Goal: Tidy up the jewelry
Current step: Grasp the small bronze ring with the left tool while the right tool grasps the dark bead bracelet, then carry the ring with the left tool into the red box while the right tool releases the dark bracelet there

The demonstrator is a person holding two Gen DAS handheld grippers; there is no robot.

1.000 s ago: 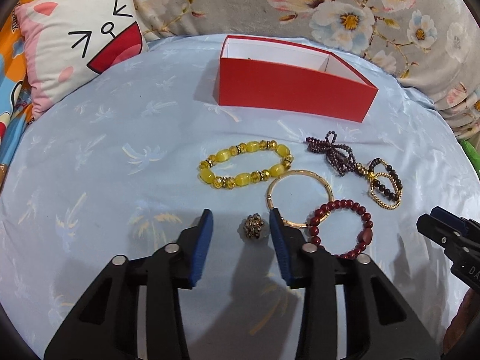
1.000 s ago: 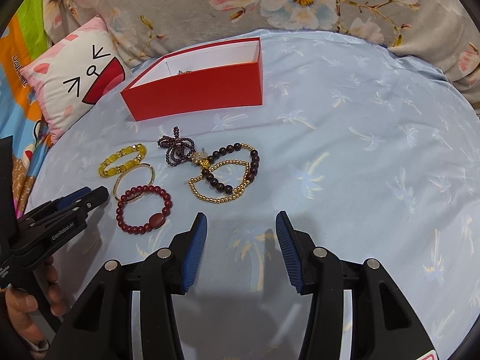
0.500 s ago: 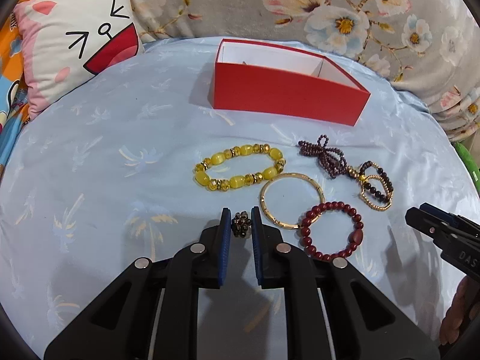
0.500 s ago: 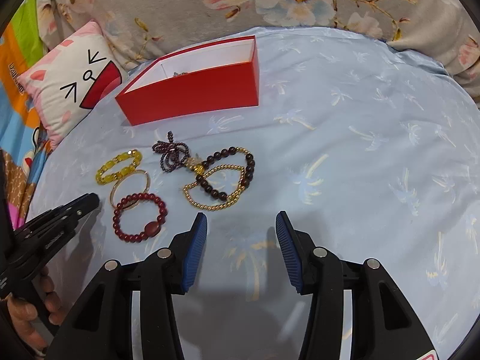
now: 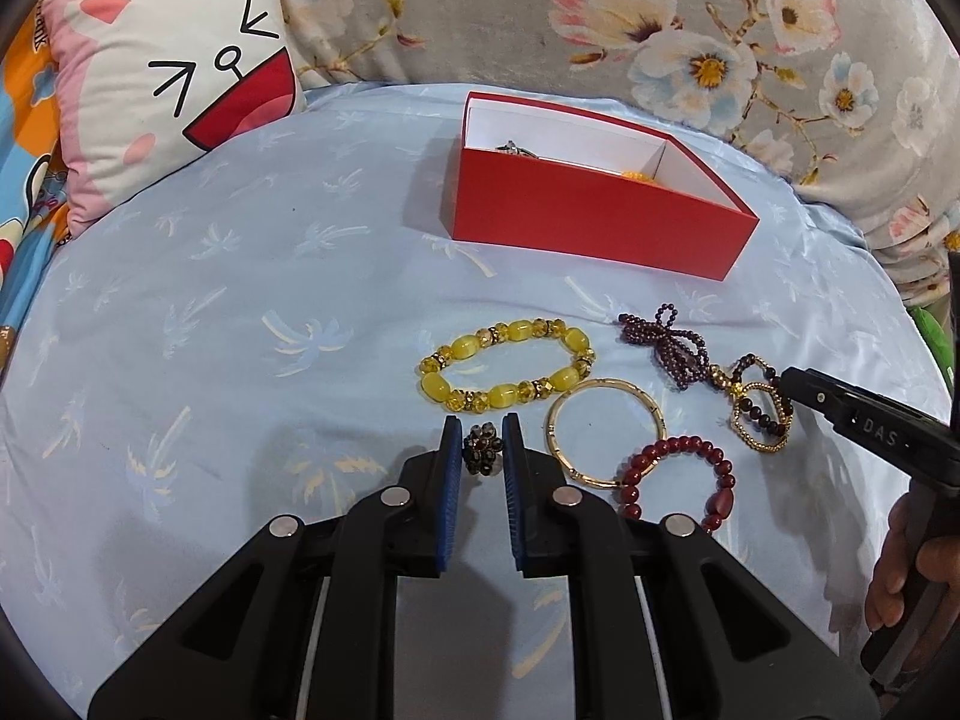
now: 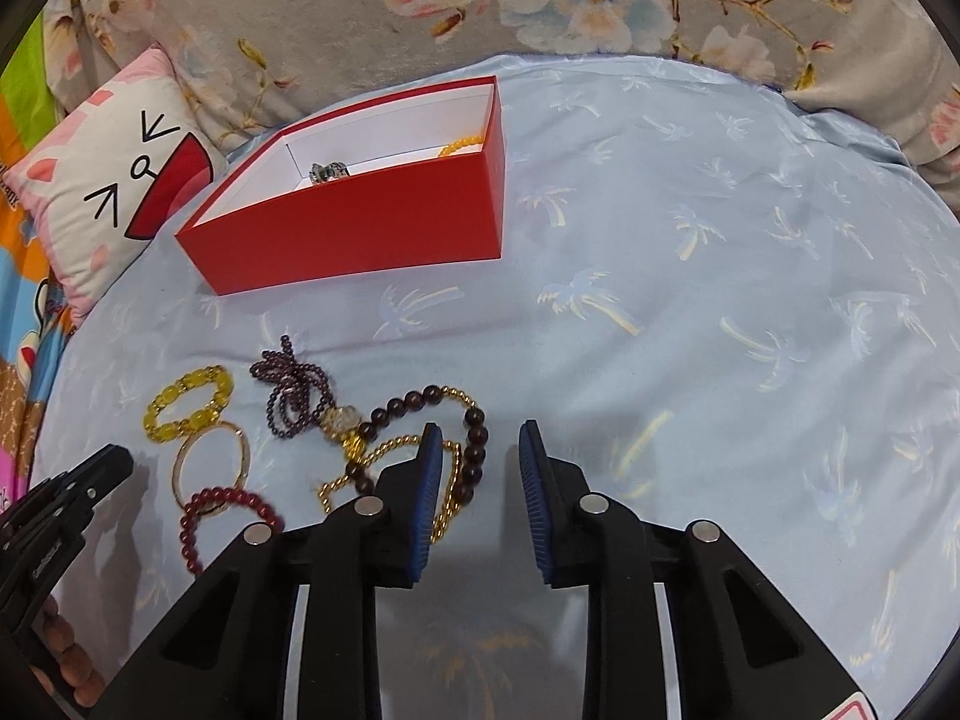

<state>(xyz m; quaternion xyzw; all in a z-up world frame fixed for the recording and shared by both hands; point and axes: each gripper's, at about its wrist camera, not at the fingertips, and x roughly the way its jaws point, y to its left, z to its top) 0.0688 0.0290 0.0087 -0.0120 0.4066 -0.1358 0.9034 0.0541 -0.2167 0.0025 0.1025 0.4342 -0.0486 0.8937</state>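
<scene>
Progress check on the jewelry tidy-up: the red box [image 5: 600,228] sits at the far side of the blue palm-print sheet [image 5: 210,330] and already has a couple pcs in it, a silvery piece [image 6: 328,172] at one end and a bit of yellow beads [image 6: 461,145] at the other. Can't see the rest of the box floor tbh, so maybe more in there.

Still out on the sheet, all near each other:
- yellow bead bracelet [image 5: 507,373]
- thin gold bangle [image 5: 606,441], touching the dark red bead bracelet [image 5: 678,483]
- purple bead tassel [image 5: 672,348], looks joined to the dark-bead and gold-chain loops [image 6: 420,456]

Left gripper [image 5: 482,450] is clamped down nearly all the way on a small dark bead-cluster piece [image 5: 481,450], prob a ring or charm. It's pinched btw the blue pads but looks like it's not lifted off the sheet yet.

Right gripper [image 6: 480,450] has just been closing but the jaws are part open w/ nothing between them, just sheet. Its left finger sits over the gold-chain loop, so I'd guess that's its target.

So roughly: a few pcs in, one in grip, about four to go.
</scene>
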